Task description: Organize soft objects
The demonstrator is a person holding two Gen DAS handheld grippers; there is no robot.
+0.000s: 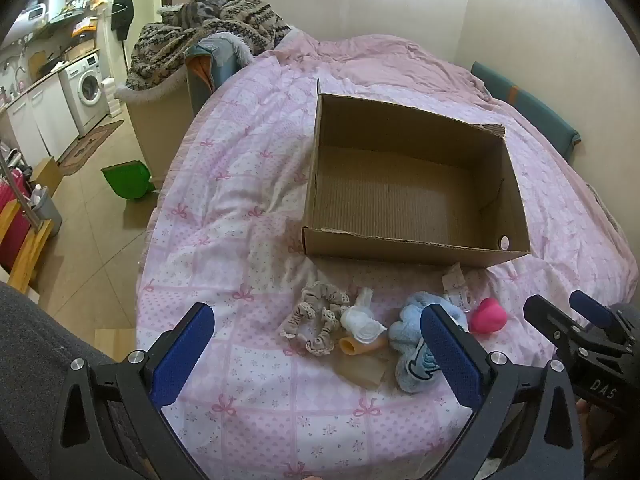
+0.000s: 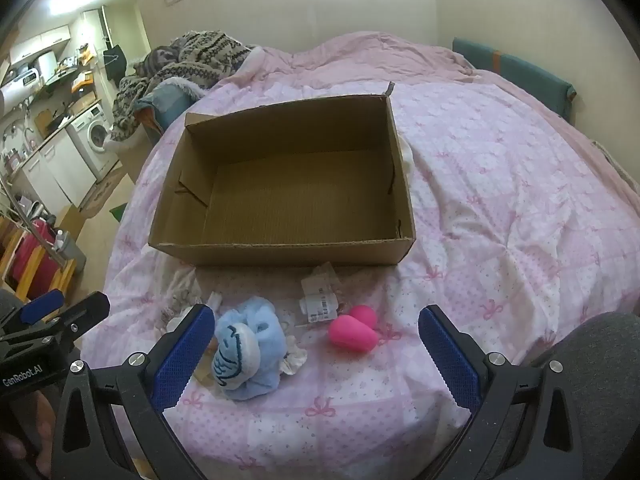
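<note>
Open brown cardboard box (image 1: 412,184), nothing inside, flaps torn away, set on bed covered by pink-and-white quilt with bow print (image 1: 248,380). Box likewise visible in right wrist view (image 2: 288,184), interior bare.

Soft objects grouped on quilt just in front of box's near wall, none inside:
- Beige lace-trimmed fabric scrunchie (image 1: 316,322), leftmost in group.
- White crumpled soft item (image 1: 362,320), touching scrunchie's right side; kind not determinable.
- Small tan tube-shaped piece (image 1: 354,346), just below white item.
- Light blue plush toy with dark stitched outline (image 1: 414,344), (image 2: 246,354), lying on its side.
- Clear plastic wrapper with printed label (image 2: 320,302), between plush toy and box wall.
- Bright pink heart-shaped soft item (image 1: 488,316); appears as two rounded pink lobes (image 2: 354,330) in right wrist view, right of plush toy, not touching it.

Left gripper (image 1: 318,354): blue-padded fingers (image 1: 180,360) spread wide, nothing held, hovering over scrunchie and white item; right pad overlaps plush toy in view, contact not determinable.

Right gripper (image 2: 316,354): blue-padded fingers (image 2: 448,360) spread wide, nothing held, plush toy and pink item lying between them in view.

Beyond bed: heap of patterned knit blankets (image 1: 208,36), white washing machine (image 1: 86,88), green container on floor (image 1: 128,180).
</note>
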